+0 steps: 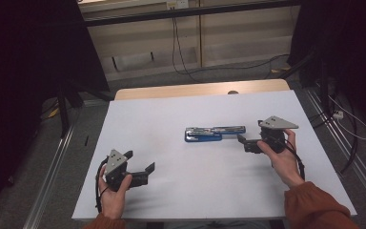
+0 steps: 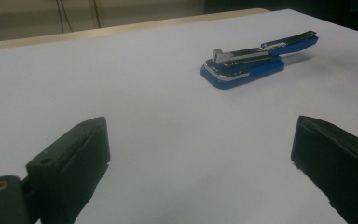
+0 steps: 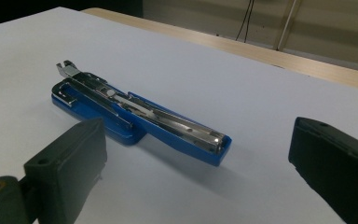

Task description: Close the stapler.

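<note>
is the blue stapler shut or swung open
Swung open. The stapler lies flat on the white table, its arm folded out past the base, so the metal staple channel faces up along its length.

The table (image 1: 138, 143) is covered by a white sheet; a strip of bare wood is seen along its far edge. One item is found lying directly on the sheet: a blue stapler (image 1: 214, 133), placed right of centre, roughly midway between the near and far edges. It is laid flat and swung open, its base and metal magazine arm stretched out in one line, crosswise to the person. The metal staple channel is exposed upward. A small dark mark is noted on the wooden strip.
</note>
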`<state>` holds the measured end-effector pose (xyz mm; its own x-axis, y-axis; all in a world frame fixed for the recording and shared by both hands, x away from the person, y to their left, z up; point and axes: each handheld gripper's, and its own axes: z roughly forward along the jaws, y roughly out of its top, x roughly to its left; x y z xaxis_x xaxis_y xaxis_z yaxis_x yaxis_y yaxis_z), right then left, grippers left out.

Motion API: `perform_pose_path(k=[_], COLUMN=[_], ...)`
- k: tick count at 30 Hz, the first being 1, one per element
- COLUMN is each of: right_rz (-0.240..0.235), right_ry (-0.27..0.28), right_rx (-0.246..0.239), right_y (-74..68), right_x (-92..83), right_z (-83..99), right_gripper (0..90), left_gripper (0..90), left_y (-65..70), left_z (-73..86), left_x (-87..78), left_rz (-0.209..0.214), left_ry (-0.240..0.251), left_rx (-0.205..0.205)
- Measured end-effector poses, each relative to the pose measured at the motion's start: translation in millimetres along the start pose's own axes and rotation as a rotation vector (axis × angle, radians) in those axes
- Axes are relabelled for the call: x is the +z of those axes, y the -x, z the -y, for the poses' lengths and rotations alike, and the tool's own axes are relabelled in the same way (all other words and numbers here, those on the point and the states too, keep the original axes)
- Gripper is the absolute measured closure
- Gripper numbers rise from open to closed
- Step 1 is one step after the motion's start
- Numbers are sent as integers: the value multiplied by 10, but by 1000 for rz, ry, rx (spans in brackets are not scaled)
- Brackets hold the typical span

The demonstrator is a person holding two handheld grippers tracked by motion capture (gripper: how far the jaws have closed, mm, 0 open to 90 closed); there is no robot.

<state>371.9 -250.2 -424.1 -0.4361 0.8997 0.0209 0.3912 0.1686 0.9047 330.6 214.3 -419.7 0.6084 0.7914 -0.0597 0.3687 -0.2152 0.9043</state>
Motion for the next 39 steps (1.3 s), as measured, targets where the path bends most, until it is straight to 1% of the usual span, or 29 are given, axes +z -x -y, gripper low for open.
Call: perform_pose_path(k=[2, 3, 5, 6, 7, 8, 9, 11, 12, 13, 15, 17, 18, 20, 22, 25, 26, 28, 30, 32, 33, 35, 36, 37, 39], right_rz=[14, 23, 25, 29, 34, 33, 31, 33, 36, 30, 22, 23, 22, 6, 2, -14, -15, -22, -21, -27, -29, -43, -50, -52, -59], right_ry=[14, 28, 43, 51, 60, 60, 57, 52, 47, 45, 43, 46, 46, 44, 44, 45, 44, 46, 44, 49, 49, 49, 49, 47, 43], right_rx=[0, -6, 4, 8, 12, 20, 22, 16, 18, 25, 19, 9, 6, 10, 13, 17, 18, 19, 12, 21, 23, 30, 40, 41, 37], right_y=[5, 8, 17, 26, 34, 37, 43, 46, 43, 39, 26, 8, 4, 5, 4, 11, 8, 7, 2, 6, 9, 23, 30, 34, 44], right_x=[-47, -68, -98, -108, -114, -115, -114, -107, -104, -104, -106, -110, -107, -97, -89, -76, -71, -58, -51, -50, -50, -51, -50, -48, -41], right_z=[21, 33, 56, 70, 86, 97, 102, 112, 119, 123, 124, 117, 115, 118, 123, 122, 120, 119, 121, 126, 127, 130, 135, 138, 147], right_gripper=[40, 38, 32, 28, 27, 27, 27, 29, 31, 31, 31, 34, 34, 34, 41, 50, 57, 72, 86, 112, 127, 179, 194, 211, 264], left_gripper=[48, 52, 57, 58, 59, 60, 61, 61, 61, 61, 60, 59, 57, 55, 55, 49, 47, 46, 43, 43, 43, 43, 43, 42, 43], left_y=[10, 10, 20, 18, 29, 30, 39, 57, 70, 85, 105, 126, 139, 160, 177, 183, 187, 194, 215, 234, 245, 286, 311, 334, 382], left_z=[-7, -13, -23, -29, -34, -39, -47, -69, -78, -87, -110, -132, -144, -167, -187, -211, -222, -249, -274, -301, -315, -346, -363, -379, -405], left_x=[20, 27, 44, 55, 67, 79, 97, 126, 141, 155, 180, 213, 232, 281, 328, 412, 439, 488, 533, 578, 604, 658, 687, 716, 772], left_rz=[3, 2, -2, 4, -1, 1, 13, 38, 39, 49, 62, 85, 93, 109, 94, 99, 106, 105, 108, 104, 107, 113, 119, 129, 142], left_ry=[3, -3, 1, -1, 2, 1, 6, 5, 7, 5, 16, 34, 34, 41, 36, 39, 39, 40, 43, 37, 42, 33, 24, 22, 27], left_rx=[-10, -6, -14, -2, -1, 15, 11, 23, 20, 18, 24, 16, 12, 9, 40, 40, 36, 47, 46, 55, 56, 55, 65, 76, 73])
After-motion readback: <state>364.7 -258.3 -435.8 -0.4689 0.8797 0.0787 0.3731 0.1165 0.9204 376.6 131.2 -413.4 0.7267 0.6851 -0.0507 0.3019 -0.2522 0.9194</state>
